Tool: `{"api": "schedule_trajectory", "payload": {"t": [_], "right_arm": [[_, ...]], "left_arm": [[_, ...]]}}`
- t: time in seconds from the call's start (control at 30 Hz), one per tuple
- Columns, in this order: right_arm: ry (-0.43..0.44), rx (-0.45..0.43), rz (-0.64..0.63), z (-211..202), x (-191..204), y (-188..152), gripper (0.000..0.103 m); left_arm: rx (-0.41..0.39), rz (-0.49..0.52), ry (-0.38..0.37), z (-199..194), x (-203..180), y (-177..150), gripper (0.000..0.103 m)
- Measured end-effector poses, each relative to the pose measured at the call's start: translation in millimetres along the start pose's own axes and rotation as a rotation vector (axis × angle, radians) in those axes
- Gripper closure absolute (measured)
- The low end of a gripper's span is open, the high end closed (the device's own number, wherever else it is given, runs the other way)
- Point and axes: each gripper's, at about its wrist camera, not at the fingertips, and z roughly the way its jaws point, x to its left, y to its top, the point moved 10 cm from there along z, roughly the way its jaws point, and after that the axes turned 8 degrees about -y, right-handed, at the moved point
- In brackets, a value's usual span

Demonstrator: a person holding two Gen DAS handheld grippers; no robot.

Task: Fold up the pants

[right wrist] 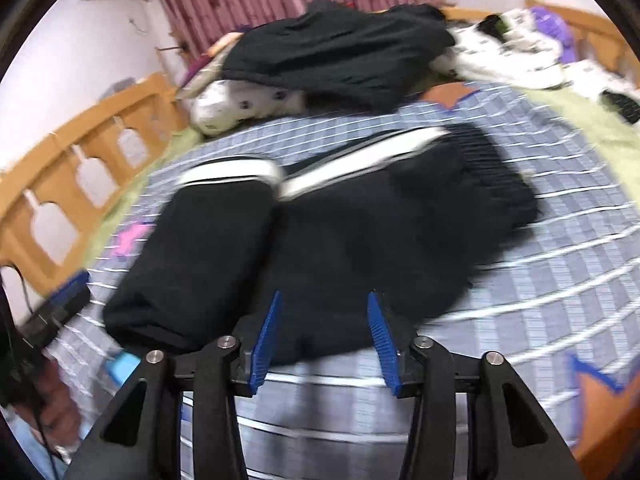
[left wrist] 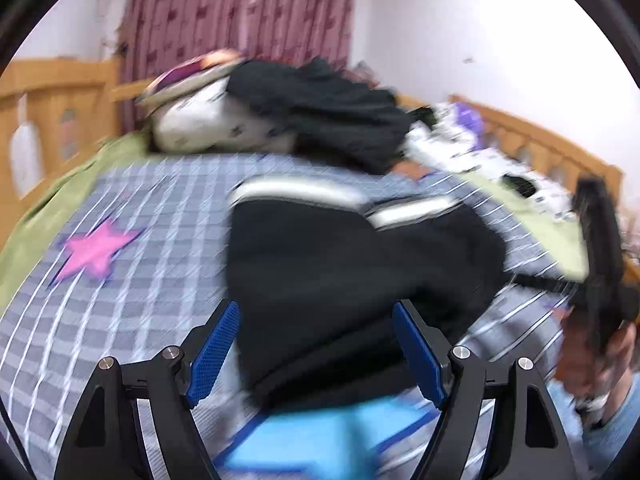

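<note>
Black pants (left wrist: 352,280) with white side stripes lie folded on the checkered sheet (left wrist: 140,320). My left gripper (left wrist: 316,304) hovers over their near end, open wide, its blue pads (left wrist: 216,352) clear of the cloth. In the right wrist view the pants (right wrist: 340,220) show as two dark bundles side by side, striped ends pointing away. My right gripper (right wrist: 325,296) stands open over their near edge, and no fabric is pinched between its pads (right wrist: 384,340). The right gripper (left wrist: 600,260) also shows, blurred, at the right edge of the left wrist view, held by a hand (left wrist: 612,356).
A heap of dark clothes (right wrist: 340,52) lies on a white pillow (right wrist: 240,108) at the head of the bed. White patterned laundry (right wrist: 520,52) lies at the back right. A wooden rail (right wrist: 80,168) runs along the left. A pink star (left wrist: 94,250) marks the sheet.
</note>
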Motion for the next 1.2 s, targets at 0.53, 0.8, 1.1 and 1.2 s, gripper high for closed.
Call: {"api": "schedule_trajectory", "payload": {"t": [0.53,0.8,1.1,1.2], "right_arm": [[0.322,0.012,0.026,32.9,73.8,44.3,0.087],[0.269,-0.124,-0.070,-14.4,26.7,119.6,0.088],[-0.008,-0.102,0.032,2.3,-134.5,96.0,0.088],[-0.091,-0.011,0.036,41.7,-158.6,56.1,0.083]], "left_arm": [[0.141,-0.265,-0.003,70.2,12.2,-50.1,0.024],[0.203,-0.115,0.079,85.0,-12.3,-47.6,0.022],[0.211,-0.047,-0.039,86.5,-49.8,-40.8,0.020],[0.203,-0.040,-0.088,80.0,-55.5,-37.5,0.024]]}}
